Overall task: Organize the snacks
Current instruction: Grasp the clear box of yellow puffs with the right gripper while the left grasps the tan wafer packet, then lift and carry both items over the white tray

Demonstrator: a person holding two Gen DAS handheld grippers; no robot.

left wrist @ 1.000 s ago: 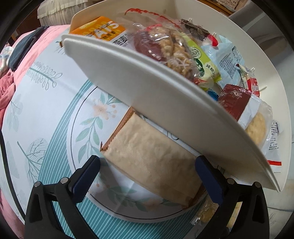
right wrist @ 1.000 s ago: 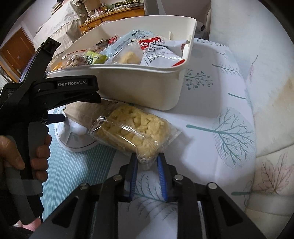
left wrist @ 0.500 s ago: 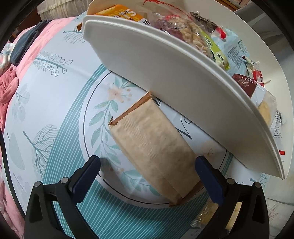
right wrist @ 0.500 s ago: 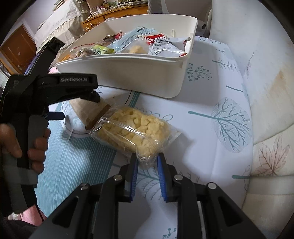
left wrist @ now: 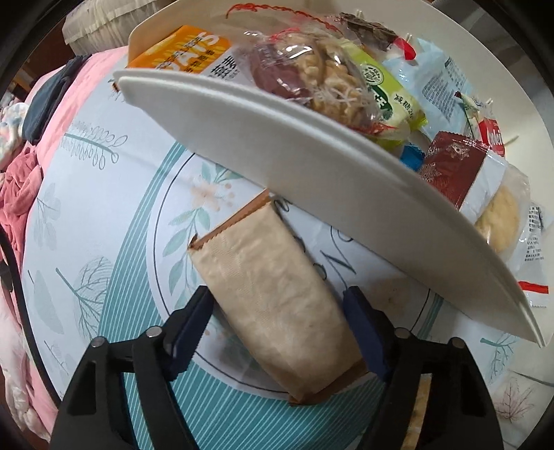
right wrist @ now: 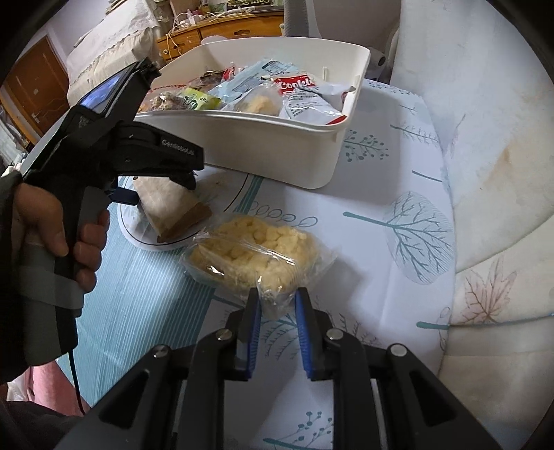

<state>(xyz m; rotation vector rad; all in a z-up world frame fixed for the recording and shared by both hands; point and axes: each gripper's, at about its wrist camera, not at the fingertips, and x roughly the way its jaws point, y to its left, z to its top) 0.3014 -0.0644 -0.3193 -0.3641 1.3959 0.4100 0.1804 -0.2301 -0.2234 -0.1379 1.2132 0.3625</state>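
Note:
A brown paper snack packet [left wrist: 273, 304] lies on the patterned cloth beside the white bin [left wrist: 277, 145]. My left gripper [left wrist: 277, 318] points straight down over the packet's near end. Its jaws are closing with the packet between them, and a thin gap still shows at the right pad [left wrist: 360, 329]. In the right wrist view the left gripper [right wrist: 155, 188] straddles that packet [right wrist: 169, 207]. My right gripper [right wrist: 277, 301] is shut on the near corner of a clear bag of yellow snack pieces [right wrist: 256, 249]. The white bin [right wrist: 259, 152] holds several wrapped snacks.
A person's hand [right wrist: 52, 228] holds the left gripper's handle. A cream cushion [right wrist: 495, 173] rises along the right. Pink bedding [left wrist: 20, 194] lies left of the cloth. A wooden cabinet [right wrist: 221, 31] stands far behind the bin.
The left jaws have narrowed from wide apart to close around the brown packet. The right gripper keeps its hold on the clear bag and has drawn it slightly up and back.

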